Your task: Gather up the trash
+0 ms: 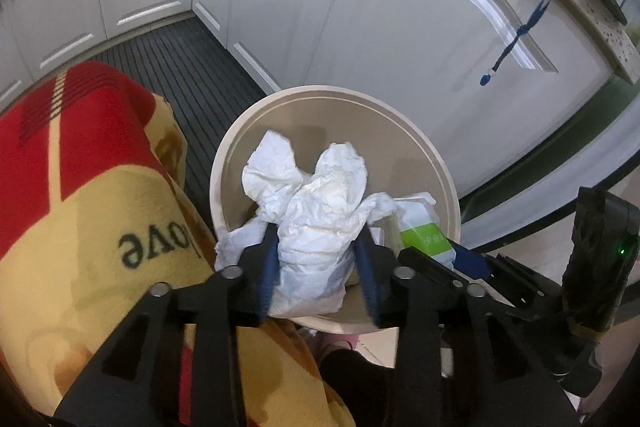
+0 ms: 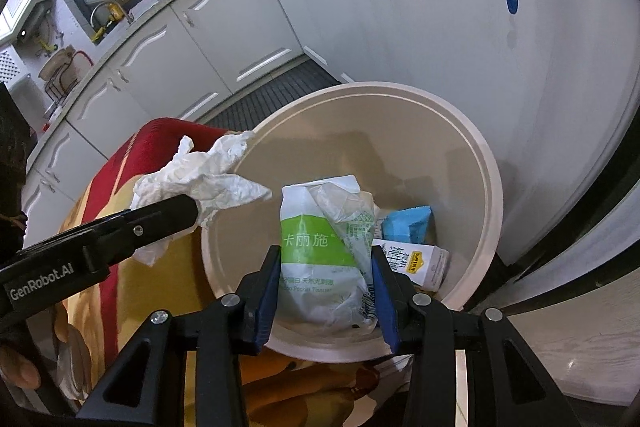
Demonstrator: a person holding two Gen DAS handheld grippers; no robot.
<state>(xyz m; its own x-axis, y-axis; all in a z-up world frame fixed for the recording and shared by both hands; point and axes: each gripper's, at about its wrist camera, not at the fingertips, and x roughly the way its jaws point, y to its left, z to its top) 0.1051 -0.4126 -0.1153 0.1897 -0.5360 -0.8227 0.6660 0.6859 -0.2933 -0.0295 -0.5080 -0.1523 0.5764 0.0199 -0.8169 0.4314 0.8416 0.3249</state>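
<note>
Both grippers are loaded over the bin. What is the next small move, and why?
Probably open the right gripper first. Its pads clamp the green-and-white tissue pack, which hangs well inside the rim of the beige bin, above the cartons at the bottom. The left gripper holds the crumpled white tissue nearer the rim, so it could release after.

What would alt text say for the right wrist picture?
The right gripper holds a green-and-white tissue packet over a beige bin holding a blue packet and a carton. At left, the left gripper clamps crumpled white paper.
</note>
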